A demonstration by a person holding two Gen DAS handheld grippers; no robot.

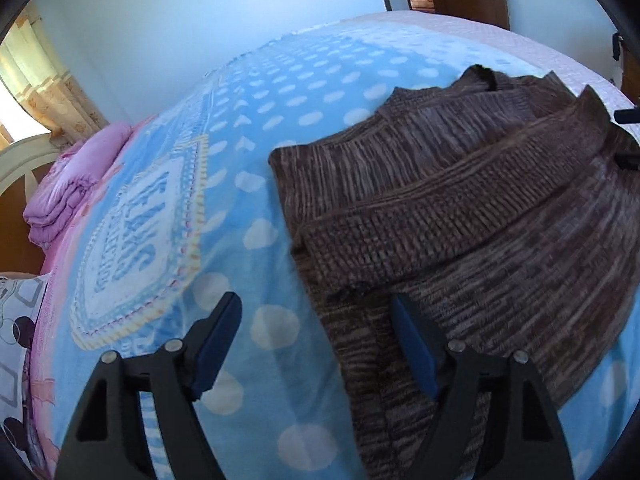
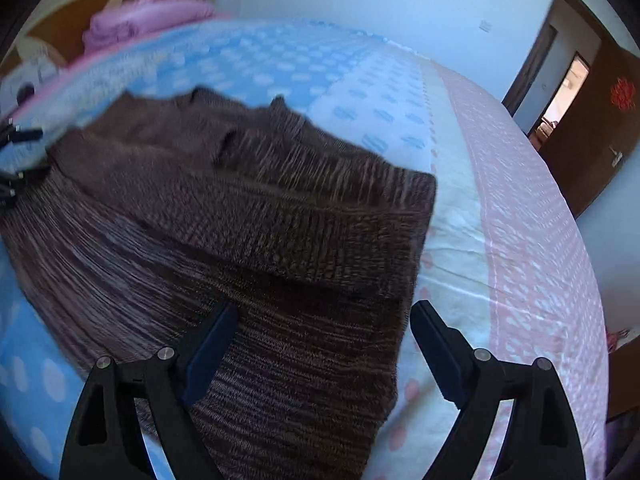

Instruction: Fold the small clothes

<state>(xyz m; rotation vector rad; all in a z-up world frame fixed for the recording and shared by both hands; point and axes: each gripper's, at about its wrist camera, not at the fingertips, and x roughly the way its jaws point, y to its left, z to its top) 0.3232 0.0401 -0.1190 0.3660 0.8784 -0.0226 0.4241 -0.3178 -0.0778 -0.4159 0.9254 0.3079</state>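
A brown knitted sweater (image 1: 460,208) lies on the bed, partly folded, with a ribbed band folded across its middle. My left gripper (image 1: 316,316) is open and empty, just above the sweater's near left edge; its right finger is over the knit, its left finger over the blanket. In the right wrist view the sweater (image 2: 256,216) fills the centre. My right gripper (image 2: 324,320) is open and empty, straddling the sweater's right edge. The left gripper's tips (image 2: 16,160) show at the far left of that view.
The bed has a blue dotted blanket (image 1: 224,208) and a pink dotted sheet (image 2: 520,216) on the right. A folded purple quilt (image 1: 76,188) and a patterned pillow (image 1: 16,320) lie at the head. A brown door (image 2: 592,128) stands open beyond.
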